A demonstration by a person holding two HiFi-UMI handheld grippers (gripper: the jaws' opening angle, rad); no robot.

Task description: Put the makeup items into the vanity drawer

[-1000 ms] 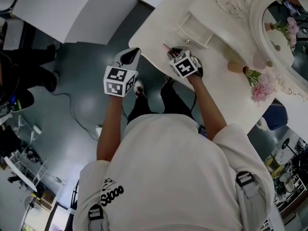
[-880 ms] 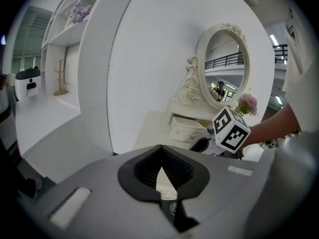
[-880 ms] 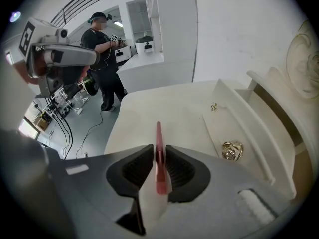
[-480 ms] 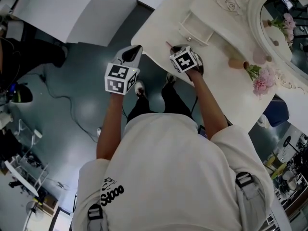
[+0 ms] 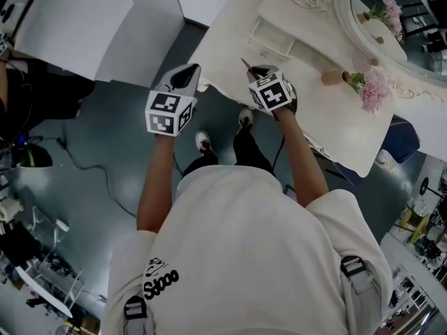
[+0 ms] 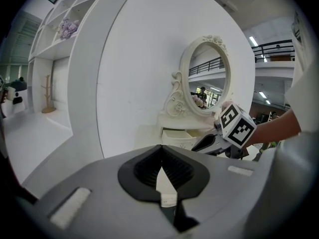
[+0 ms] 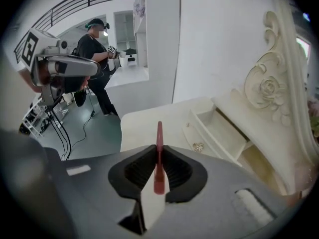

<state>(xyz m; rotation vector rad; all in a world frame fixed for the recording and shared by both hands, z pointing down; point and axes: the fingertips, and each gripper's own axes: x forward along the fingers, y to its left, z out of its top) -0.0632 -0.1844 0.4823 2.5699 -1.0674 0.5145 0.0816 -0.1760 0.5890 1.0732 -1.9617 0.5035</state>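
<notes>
A slim red makeup stick point(image 7: 159, 131) stands upright between the pads of my right gripper point(image 7: 158, 151), which is shut on it. From the head view the stick point(image 5: 245, 65) pokes out ahead of the right gripper point(image 5: 254, 72), over the front edge of the white vanity top point(image 5: 223, 44). The small white drawer point(image 7: 219, 128) is pulled open just beyond and to the right; it also shows in the head view point(image 5: 272, 39). My left gripper point(image 6: 162, 151) is shut and empty, held off the table's left edge above the floor point(image 5: 187, 77).
An oval mirror point(image 5: 391, 19) with a carved white frame stands at the back of the vanity. Pink flowers point(image 5: 374, 89) in a small vase point(image 5: 332, 77) are at the right. A person in black point(image 7: 94, 54) stands across the room. A cable point(image 5: 91, 162) trails over the grey floor.
The head camera has swung, so the vanity now sits higher and further right in view. Both grippers keep about the same place, with the red stick still at the right gripper's tip.
</notes>
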